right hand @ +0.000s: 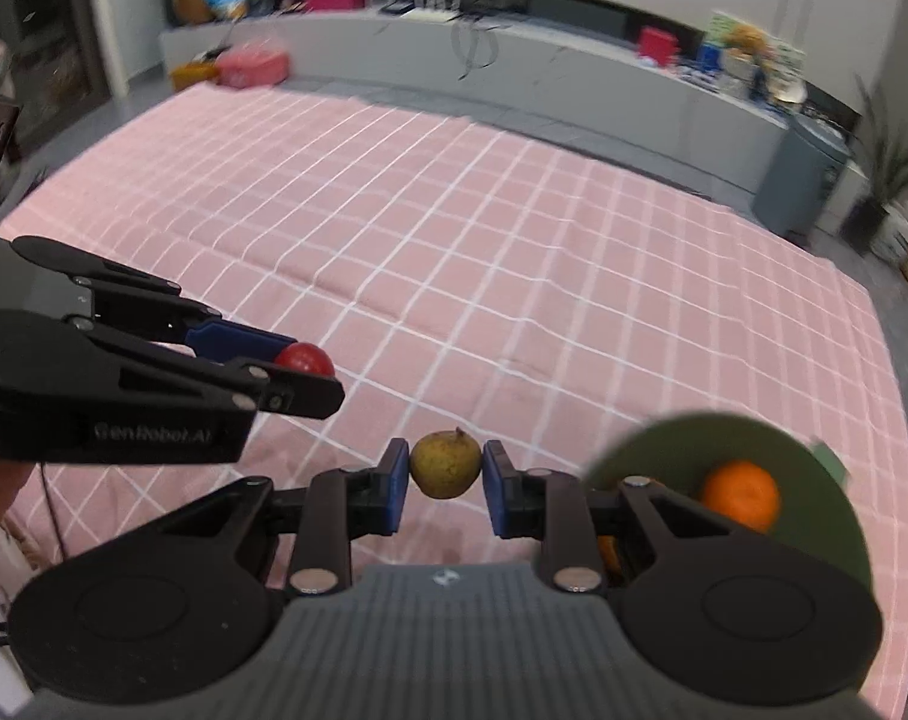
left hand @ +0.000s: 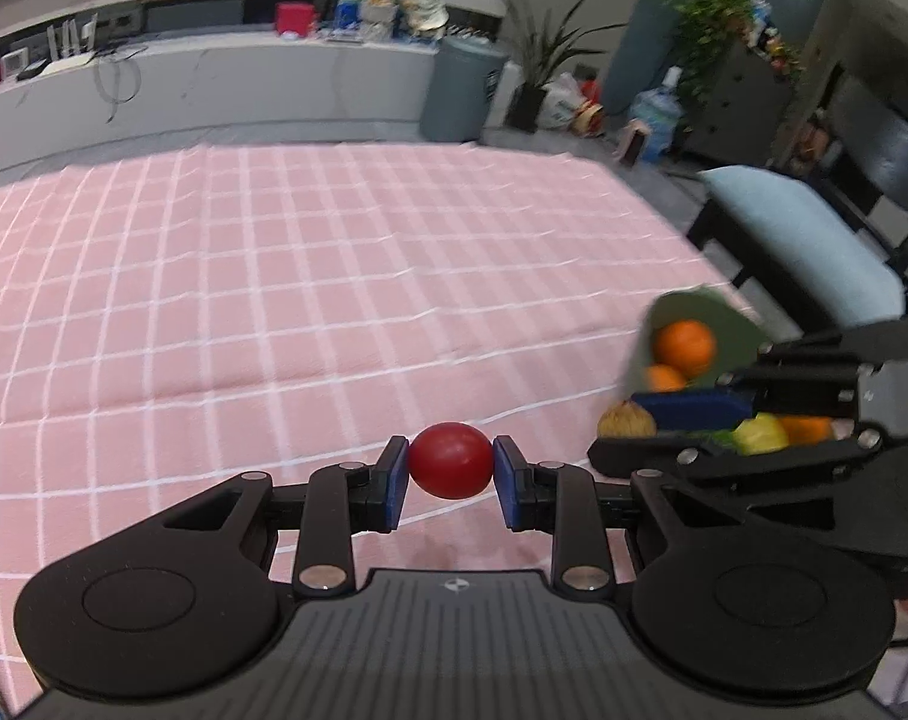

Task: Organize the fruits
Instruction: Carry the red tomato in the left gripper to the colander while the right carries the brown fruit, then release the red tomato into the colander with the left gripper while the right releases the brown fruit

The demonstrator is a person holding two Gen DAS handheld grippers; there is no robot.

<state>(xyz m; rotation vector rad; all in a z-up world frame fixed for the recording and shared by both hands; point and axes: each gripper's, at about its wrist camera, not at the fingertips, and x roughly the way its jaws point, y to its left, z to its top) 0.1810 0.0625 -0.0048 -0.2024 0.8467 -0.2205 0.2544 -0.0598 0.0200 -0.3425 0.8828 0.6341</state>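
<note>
Left gripper [left hand: 450, 474]: its blue-padded fingers [left hand: 396, 483] are clamped on a round red fruit [left hand: 450, 461], one pad on each side. The fruit is lifted above the cloth, not resting on it. In the right wrist view the same gripper [right hand: 309, 372] comes in from the left edge with the red fruit [right hand: 305, 358] showing at its tip.

Right gripper [right hand: 444, 477]: its fingers [right hand: 398, 483] are closed on a small yellow-brown pear [right hand: 444, 464], stem end up, held clear of the cloth. In the left wrist view this gripper [left hand: 652, 429] lies at the right edge, and the pear [left hand: 626, 422] shows at its tip.

Green bowl [right hand: 754, 438]: it sits on the cloth just right of the right gripper and is partly hidden behind that gripper's body. In the left wrist view the bowl [left hand: 688, 306] appears beyond the right gripper.

Oranges: one orange [right hand: 740, 495] lies inside the bowl, and a sliver of a second shows behind the right gripper's arm. The left wrist view shows two oranges [left hand: 685, 348] in the bowl, one above the other.

Yellow fruit [left hand: 761, 433]: seen through the right gripper's frame; whether it lies in the bowl I cannot tell.

Desk cover: a pink cloth with white grid lines [left hand: 273, 276] spreads over the desk, with light creases.

Sharpness: both views are slightly blurred.
</note>
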